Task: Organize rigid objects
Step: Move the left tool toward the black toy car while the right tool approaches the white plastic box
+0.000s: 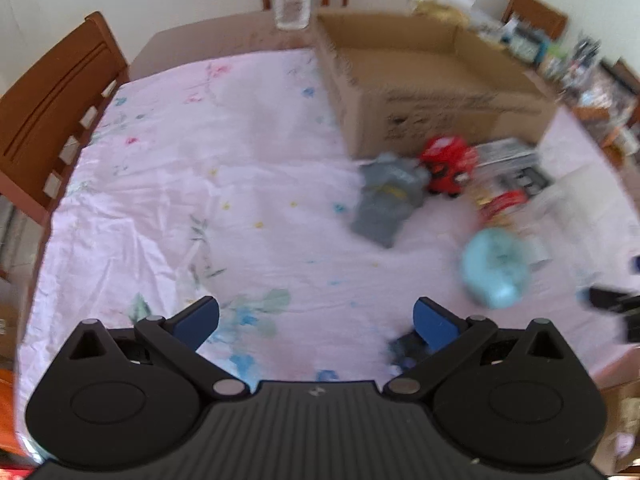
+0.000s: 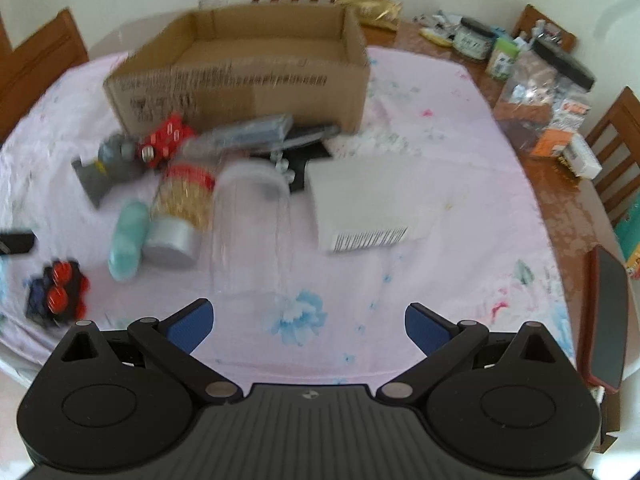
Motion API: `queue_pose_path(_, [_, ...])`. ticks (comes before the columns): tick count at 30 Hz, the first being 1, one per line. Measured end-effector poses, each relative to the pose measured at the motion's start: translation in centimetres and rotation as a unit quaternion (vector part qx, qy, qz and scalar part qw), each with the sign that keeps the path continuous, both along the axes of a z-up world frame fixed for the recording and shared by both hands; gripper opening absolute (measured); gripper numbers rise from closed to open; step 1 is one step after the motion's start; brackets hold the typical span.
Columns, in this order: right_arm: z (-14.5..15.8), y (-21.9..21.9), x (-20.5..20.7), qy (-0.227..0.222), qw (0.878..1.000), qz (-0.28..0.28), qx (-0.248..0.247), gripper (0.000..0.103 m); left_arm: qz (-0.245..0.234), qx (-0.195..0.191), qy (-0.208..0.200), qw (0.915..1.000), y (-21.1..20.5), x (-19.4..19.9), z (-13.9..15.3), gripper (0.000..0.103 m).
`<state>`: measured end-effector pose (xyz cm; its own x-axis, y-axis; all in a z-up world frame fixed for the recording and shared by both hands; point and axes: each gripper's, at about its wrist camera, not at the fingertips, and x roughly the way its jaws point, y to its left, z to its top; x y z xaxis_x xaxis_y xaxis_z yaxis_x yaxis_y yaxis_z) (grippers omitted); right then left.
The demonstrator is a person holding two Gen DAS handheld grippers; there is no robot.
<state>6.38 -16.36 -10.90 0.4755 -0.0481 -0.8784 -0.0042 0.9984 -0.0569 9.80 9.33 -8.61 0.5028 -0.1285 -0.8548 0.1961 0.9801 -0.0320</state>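
Left tool (image 1: 316,322): fingers spread wide, nothing between them; held above the floral pink cloth (image 1: 224,184) covering the counter.
Right tool (image 2: 308,326): fingers likewise fully apart, nothing held; aimed at the object cluster from above the near counter edge.
Near objects: small dark toy with red round studs (image 2: 56,288) lying at near left in the right view; clear plastic jar on its side (image 2: 250,232) just ahead of the right tool.
Middle cluster: pale teal rounded plastic piece (image 2: 127,240) touching a grey cylindrical tin (image 2: 174,242); gold-patterned container with red lid (image 2: 188,192) beside them; white rectangular box with barcode (image 2: 360,204) to the right, lying flat.
Further cluster: grey blocky toy figure (image 1: 386,196) and red toy vehicle (image 1: 448,168), just beside each other, close to the box wall.
Far: open brown cardboard box (image 2: 248,88) upright, interior appearing bare where visible, though blurred; clear glass tumbler (image 1: 292,4) behind it; wooden chairs around.
Step in hand: judged as approach before a first pick; all loose items outside the cardboard box.
Next move: judged to call for lowering the right tool over the clear plastic jar, closing across its narrow width, then carrying it over the box rim.
Caution: jar round and likely to roll; motion blur limits detail.
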Motion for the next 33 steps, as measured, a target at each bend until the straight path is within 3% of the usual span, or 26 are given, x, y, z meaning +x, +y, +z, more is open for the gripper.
queue_pose_path(3, [-1.4, 0.1, -0.2, 0.008, 1.000, 0.010, -0.002, 0.103, -0.039, -0.027, 0.000, 0.9989, -1.2, -1.3, 0.2, 0.102])
queue_pose_path(5, [-2.1, 0.2, -0.3, 0.011, 1.000, 0.013, -0.003, 0.103, -0.056, -0.024, 0.003, 0.9981, -2.4, -1.9, -0.5, 0.102])
queue_pose_path(11, [-2.8, 0.0, -0.4, 0.015, 1.000, 0.020, 0.005, 0.103, -0.053, -0.025, 0.010, 0.9983, -4.2, -2.2, -3.1, 0.102])
queue_pose_path(14, [-2.8, -0.2, -0.3, 0.014, 1.000, 0.015, 0.016, 0.103, -0.044, -0.014, 0.021, 0.9987, -4.1, -1.7, -4.3, 0.102])
queue_pose_path(19, [-2.9, -0.2, -0.6, 0.008, 1.000, 0.016, 0.016, 0.103, -0.056, 0.019, 0.006, 0.9982, -4.2, -1.8, -5.0, 0.103])
queue_pose_path(27, [-2.9, -1.7, -0.6, 0.014, 0.999, 0.039, 0.015, 0.103, -0.020, 0.017, -0.003, 0.9996, -4.2, -2.7, -5.1, 0.103])
queue_pose_path(33, [-3.1, -4.9, -0.5, 0.009, 0.997, 0.072, 0.017, 0.103, 0.048, 0.023, -0.002, 0.9986, -5.0, -3.8, -4.8, 0.103])
